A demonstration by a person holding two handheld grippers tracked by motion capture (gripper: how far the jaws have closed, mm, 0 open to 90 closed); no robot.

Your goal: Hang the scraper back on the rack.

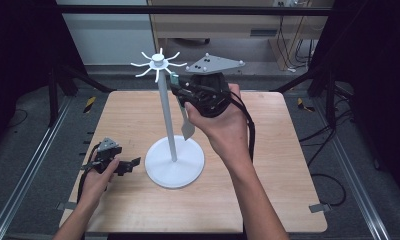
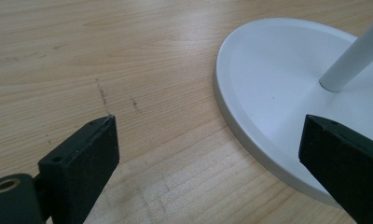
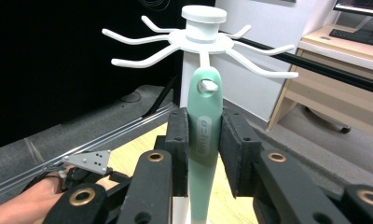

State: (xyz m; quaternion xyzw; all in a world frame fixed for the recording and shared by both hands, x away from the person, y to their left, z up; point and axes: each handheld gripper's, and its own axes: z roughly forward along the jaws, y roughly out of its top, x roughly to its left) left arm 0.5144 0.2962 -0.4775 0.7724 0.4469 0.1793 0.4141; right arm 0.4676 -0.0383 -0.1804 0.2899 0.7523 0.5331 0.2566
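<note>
Right gripper view: the right gripper [image 3: 204, 151] pinches a mint-green utensil handle [image 3: 203, 135] between its jaws, its hole on a hook of the white rack [image 3: 201, 39]. At the desk's [image 1: 288, 165] nine o'clock, the left gripper [image 2: 208, 163] rests with jaws spread beside the rack base [image 2: 268, 93].

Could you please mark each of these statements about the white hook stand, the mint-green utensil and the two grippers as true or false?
1. The right gripper has its jaws closed on the mint-green plastic handle of the utensil. True.
2. The hole in the utensil's handle sits over one of the hooks of the white hook stand. True.
3. The left gripper is shut on the stand's white pole. False: its jaws stand wide apart and empty, low over the light wooden table beside the stand's round white base.
4. The stand lies tipped over on the table. False: it stands upright on its base.
5. Several utensils hang from the hooks. False: one does; the other hooks are bare.
</note>
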